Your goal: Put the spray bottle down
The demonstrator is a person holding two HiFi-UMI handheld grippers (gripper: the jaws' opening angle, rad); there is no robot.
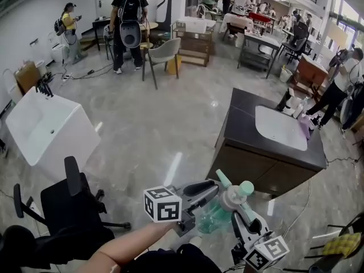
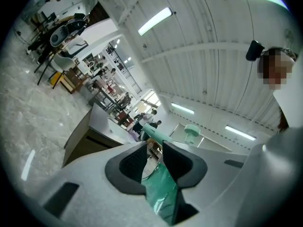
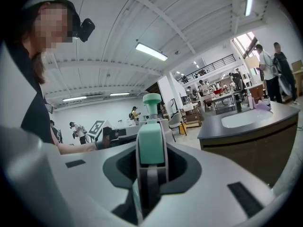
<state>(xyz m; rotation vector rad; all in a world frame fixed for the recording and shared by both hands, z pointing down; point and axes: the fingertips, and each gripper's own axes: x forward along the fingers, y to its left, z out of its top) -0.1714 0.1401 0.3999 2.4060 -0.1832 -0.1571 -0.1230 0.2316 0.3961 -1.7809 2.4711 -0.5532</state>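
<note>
One spray bottle (image 1: 220, 214) hangs mid-air, short of the sink desk (image 1: 242, 131). Right gripper (image 1: 243, 219) clamps its head; left gripper (image 1: 206, 207) stands narrowly parted around the green body, one pad clear. Setting-down judged wholly pending.

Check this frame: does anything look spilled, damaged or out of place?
Nothing stands out. The spray bottle is held in the air above the floor, with the right gripper clamped on its sprayer head and the left gripper at its green body. No spill shows.
</note>
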